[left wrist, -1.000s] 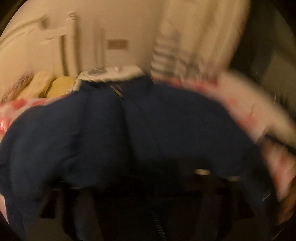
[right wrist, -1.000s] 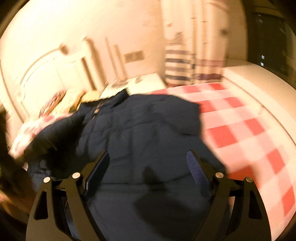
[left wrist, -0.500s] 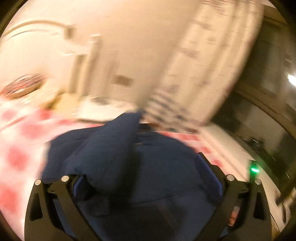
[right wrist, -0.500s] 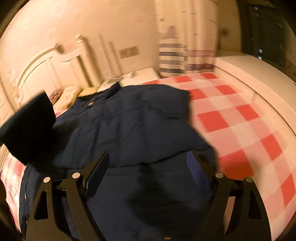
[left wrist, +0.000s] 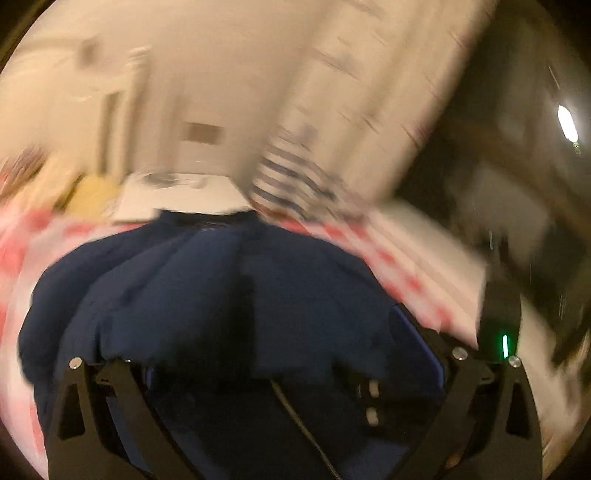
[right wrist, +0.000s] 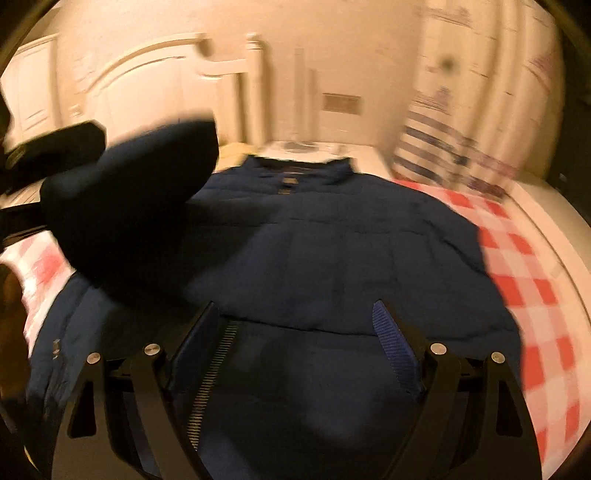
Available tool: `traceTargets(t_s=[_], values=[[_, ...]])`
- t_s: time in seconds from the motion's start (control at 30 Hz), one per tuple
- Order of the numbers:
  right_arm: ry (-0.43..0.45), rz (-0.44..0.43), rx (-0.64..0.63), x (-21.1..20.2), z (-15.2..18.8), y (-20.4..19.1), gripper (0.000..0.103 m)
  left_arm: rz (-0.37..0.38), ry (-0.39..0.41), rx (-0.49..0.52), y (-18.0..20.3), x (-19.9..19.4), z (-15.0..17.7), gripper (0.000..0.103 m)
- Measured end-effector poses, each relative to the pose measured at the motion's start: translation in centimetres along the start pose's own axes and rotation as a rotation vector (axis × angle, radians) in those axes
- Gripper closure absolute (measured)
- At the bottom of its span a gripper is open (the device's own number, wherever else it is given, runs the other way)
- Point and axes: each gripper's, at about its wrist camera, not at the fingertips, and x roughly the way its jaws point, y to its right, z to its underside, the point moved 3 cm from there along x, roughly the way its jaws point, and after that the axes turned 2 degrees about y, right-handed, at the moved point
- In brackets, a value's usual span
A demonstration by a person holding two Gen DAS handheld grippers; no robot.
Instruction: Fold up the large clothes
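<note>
Ahead of your jaws the room was washed in warm yellow light and smeared by blur. Beyond your right jaws stood a cream wall (right wrist: pixel 166 33) and a white headboard (right wrist: pixel 155 70) with a curved top rail, and a small rectangular wall plate (right wrist: pixel 341 103) sat straight ahead above a white bedside table (right wrist: pixel 317 151). To the right of that hung a pale curtain (right wrist: pixel 480 92) with dark stripes near its foot. A red and white checked bedspread (right wrist: pixel 528 295) spread out right of the jaws. Past your left jaws, far right, a dark window (left wrist: pixel 524 147) showed one bright light (left wrist: pixel 567 122); yellowish pillows (left wrist: pixel 92 192) lay far left.
</note>
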Motion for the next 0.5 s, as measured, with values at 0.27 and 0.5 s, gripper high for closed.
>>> traceTargets(t_s=[0.27, 0.5], values=[[-0.034, 0.158, 0.156, -1.6, 2.2, 9.6, 0.022, -0.029, -0.369, 0.172, 1.0, 5.5, 9.0, 0.003], [-0.021, 0.104, 0.169, -1.5, 2.2, 9.0, 0.022, 0.083, -0.363, 0.321, 2.4, -1.2, 12.1, 0.002]])
